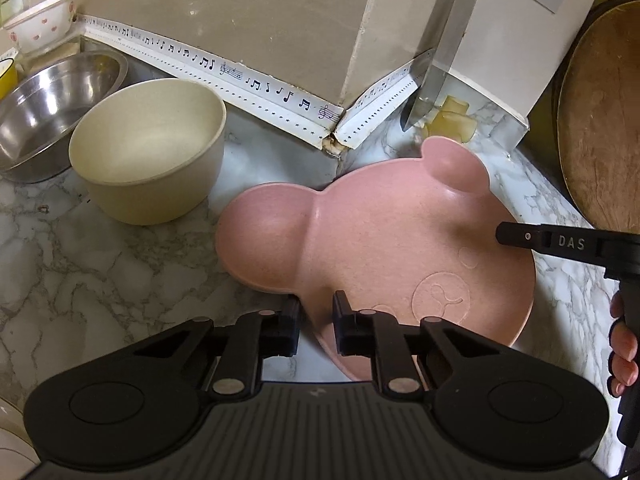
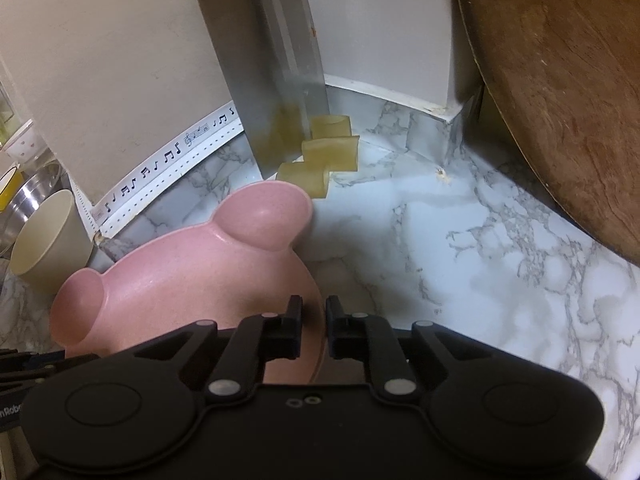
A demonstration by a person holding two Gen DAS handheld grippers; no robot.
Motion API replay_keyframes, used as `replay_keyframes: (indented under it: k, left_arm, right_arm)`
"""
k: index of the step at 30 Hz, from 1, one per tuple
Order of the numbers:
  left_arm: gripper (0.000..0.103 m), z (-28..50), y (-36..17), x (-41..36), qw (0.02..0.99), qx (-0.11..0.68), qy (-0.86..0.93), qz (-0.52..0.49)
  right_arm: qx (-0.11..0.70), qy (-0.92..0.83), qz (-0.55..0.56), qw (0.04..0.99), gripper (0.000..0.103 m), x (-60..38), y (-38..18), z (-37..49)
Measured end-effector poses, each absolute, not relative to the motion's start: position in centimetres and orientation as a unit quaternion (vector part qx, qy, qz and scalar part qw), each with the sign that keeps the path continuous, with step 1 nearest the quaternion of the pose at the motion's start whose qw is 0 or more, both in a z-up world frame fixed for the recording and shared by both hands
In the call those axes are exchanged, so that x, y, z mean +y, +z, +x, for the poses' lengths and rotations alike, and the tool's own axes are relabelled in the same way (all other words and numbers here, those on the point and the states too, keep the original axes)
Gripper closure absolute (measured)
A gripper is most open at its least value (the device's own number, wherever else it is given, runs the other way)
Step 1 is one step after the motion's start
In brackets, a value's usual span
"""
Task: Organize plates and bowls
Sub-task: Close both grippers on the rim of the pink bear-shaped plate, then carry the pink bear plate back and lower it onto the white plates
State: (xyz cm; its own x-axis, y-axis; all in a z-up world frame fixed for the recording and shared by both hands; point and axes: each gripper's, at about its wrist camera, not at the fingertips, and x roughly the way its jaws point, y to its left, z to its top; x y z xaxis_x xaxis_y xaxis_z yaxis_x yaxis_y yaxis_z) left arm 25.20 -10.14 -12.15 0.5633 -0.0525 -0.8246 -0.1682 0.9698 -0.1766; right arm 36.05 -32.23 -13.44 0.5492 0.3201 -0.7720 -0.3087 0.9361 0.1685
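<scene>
A pink bear-shaped plate [image 1: 384,240] lies on the marble counter [image 1: 100,248], ears pointing to the back wall. My left gripper [image 1: 316,320] is shut on its near rim, where the left ear meets the head. My right gripper [image 2: 314,320] is shut on the plate's right rim, and the plate [image 2: 180,292] looks tilted up on that side. One of its fingers [image 1: 520,238] shows over the plate's right edge in the left wrist view. A cream bowl [image 1: 152,152] stands upright and empty to the left of the plate.
A steel bowl [image 1: 48,108] and a white patterned bowl [image 1: 40,20] sit at the far left. A cleaver blade [image 2: 280,80] leans in the back corner over yellowish pieces [image 2: 324,152]. A round wooden board [image 2: 560,80] stands at the right. A person's hand [image 1: 624,344] holds the right gripper.
</scene>
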Motion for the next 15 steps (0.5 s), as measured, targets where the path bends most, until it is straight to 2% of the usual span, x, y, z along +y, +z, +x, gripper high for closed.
replay_keyframes:
  k: [15]
  left_arm:
    - [0.088,21.9,-9.5,-8.6,0.877,0.465,0.016,-0.116]
  right_arm:
    - [0.428,0.175,0.013,0.887,0.094,-31.3,-10.2,30.7]
